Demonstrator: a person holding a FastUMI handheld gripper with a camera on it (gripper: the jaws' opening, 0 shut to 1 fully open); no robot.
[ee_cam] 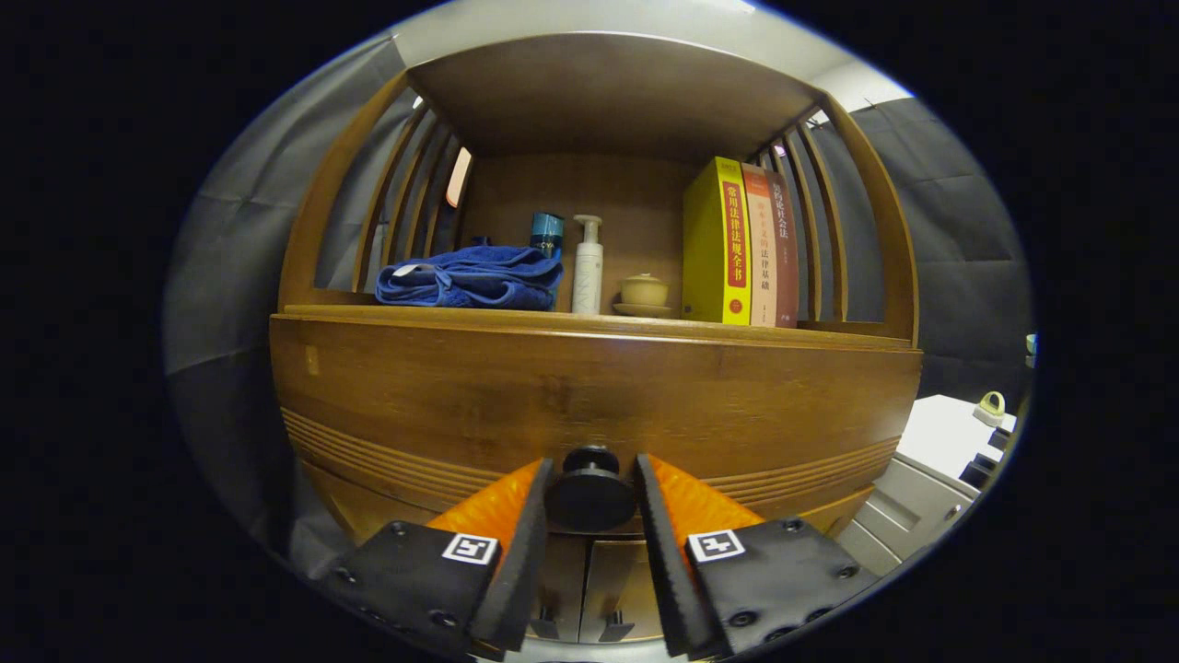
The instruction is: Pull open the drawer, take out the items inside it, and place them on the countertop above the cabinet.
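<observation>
Right now the gripper [591, 493] has its jaws narrowed around the dark round knob [590, 493] of the wooden drawer [589, 396]; whether both fingers press it, I cannot tell. Above the drawer front, the tabletop [829, 333] carries a folded blue towel [472, 278], a white pump bottle [588, 267], a small lidded cup [644, 293] and upright books [741, 244].

Drawer front [589, 387] of smooth, lightly glossy brown wood with a matt dark knob [589, 493]; above it a soft blue cloth towel [474, 278], a glossy plastic pump bottle [588, 272] and glossy-covered books [741, 244]
</observation>
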